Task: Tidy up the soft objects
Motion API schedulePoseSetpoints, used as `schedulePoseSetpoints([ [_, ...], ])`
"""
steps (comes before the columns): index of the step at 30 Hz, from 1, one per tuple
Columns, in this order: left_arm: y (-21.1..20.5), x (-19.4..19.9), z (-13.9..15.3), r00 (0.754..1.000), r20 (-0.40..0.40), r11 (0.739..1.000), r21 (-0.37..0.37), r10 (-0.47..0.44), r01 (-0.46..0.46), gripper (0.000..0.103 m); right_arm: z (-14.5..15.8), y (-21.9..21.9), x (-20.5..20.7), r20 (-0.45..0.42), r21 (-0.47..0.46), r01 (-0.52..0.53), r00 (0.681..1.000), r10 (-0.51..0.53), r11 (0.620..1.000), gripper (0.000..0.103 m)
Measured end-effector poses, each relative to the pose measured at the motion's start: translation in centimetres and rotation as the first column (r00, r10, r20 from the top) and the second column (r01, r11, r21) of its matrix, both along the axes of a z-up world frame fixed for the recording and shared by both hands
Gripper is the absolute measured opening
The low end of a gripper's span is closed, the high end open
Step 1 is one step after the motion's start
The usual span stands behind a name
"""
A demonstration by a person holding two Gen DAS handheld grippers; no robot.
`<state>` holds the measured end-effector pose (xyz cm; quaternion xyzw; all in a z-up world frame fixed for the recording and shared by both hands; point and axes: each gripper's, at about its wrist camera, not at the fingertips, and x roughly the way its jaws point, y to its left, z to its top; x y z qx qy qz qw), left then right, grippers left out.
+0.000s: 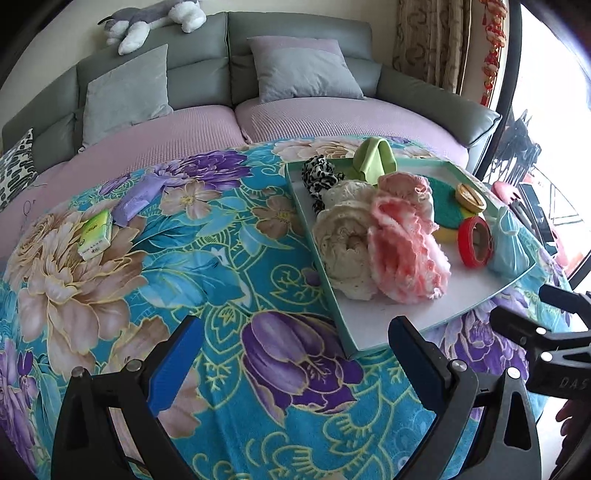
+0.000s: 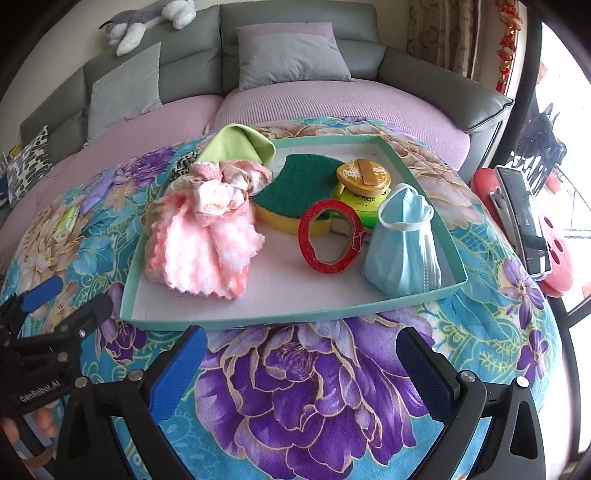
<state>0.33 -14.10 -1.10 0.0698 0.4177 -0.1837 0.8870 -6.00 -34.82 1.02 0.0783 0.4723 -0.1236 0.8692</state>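
Note:
A teal-rimmed white tray (image 1: pixel 325 266) (image 2: pixel 258 317) sits on the floral cloth. It holds a pink fluffy cloth (image 1: pixel 406 243) (image 2: pixel 203 240), a cream knit cloth (image 1: pixel 343 243), a leopard-print scrunchie (image 1: pixel 317 177), a green cloth (image 1: pixel 373 158) (image 2: pixel 240 142), a green-and-yellow sponge (image 1: pixel 445 206) (image 2: pixel 291 192), a red tape roll (image 1: pixel 474 242) (image 2: pixel 330 236), a yellow-lidded jar (image 1: pixel 470 197) (image 2: pixel 364 184) and a blue face mask (image 1: pixel 509 243) (image 2: pixel 404 243). A purple cloth (image 1: pixel 138 195) and a green tissue pack (image 1: pixel 96 240) lie left of the tray. My left gripper (image 1: pixel 295 362) and right gripper (image 2: pixel 301 373) are open and empty in front of the tray.
A grey sofa with a pink cover and grey pillows (image 1: pixel 303 70) stands behind the table. A plush toy (image 1: pixel 147 22) lies on its back. A phone on a red stand (image 2: pixel 524 218) is at the right. The right gripper shows in the left wrist view (image 1: pixel 546 332).

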Motion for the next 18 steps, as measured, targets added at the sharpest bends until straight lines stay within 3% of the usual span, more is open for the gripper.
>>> schedulePoseSetpoints([
  [18,-0.7,0.1,-1.1,0.999,-0.023,0.999,0.042,-0.031,0.032,0.1,-0.6,-0.7,0.1,-0.027,-0.014,0.031,0.999,-0.031,0.999,0.103],
])
